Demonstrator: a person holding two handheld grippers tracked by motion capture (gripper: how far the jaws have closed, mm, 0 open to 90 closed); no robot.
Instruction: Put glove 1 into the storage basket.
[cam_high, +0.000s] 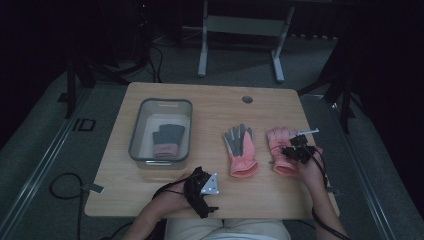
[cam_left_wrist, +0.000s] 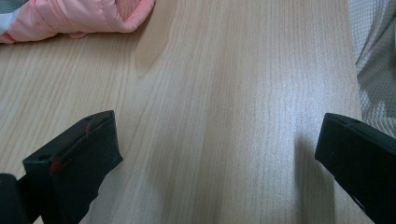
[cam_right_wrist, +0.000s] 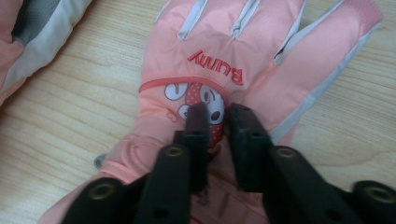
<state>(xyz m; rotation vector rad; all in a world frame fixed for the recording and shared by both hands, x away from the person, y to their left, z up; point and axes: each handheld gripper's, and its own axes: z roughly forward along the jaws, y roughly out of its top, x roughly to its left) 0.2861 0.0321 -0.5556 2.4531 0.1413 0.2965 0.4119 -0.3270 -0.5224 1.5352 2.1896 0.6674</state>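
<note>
On my right gripper (cam_right_wrist: 217, 116) I see the fingers (cam_right_wrist: 196, 126) drawn almost together, pinching a fold of the pink glove's (cam_right_wrist: 219, 60) back, right on the cartoon patch under the word "Bunny". That glove lies flat on the wooden counter (cam_right_wrist: 70, 107), its own fingers pointing away from my camera. From the high view the right gripper (cam_high: 296, 150) sits over the same pink glove (cam_high: 278, 140) near the counter's right edge, with my right hand (cam_high: 311, 167) behind it.

My left gripper (cam_left_wrist: 219, 144) has its fingers (cam_left_wrist: 74, 158) spread wide, with nothing between them but bare counter (cam_left_wrist: 224, 93); I see them low over the wood, though I cannot tell if they touch it. The cuff of a second pink glove (cam_left_wrist: 74, 16) shows at the top left of that view, well clear of the fingers. In the high view the left gripper (cam_high: 201, 192) rests near the front edge of the counter (cam_high: 260, 192), and that second glove (cam_high: 241, 150) lies palm up, grey palm showing, between the two grippers.

A grey bin (cam_high: 141, 150) stands on the left of the counter, holding a dark knit glove (cam_high: 167, 140) with a pink cuff
</note>
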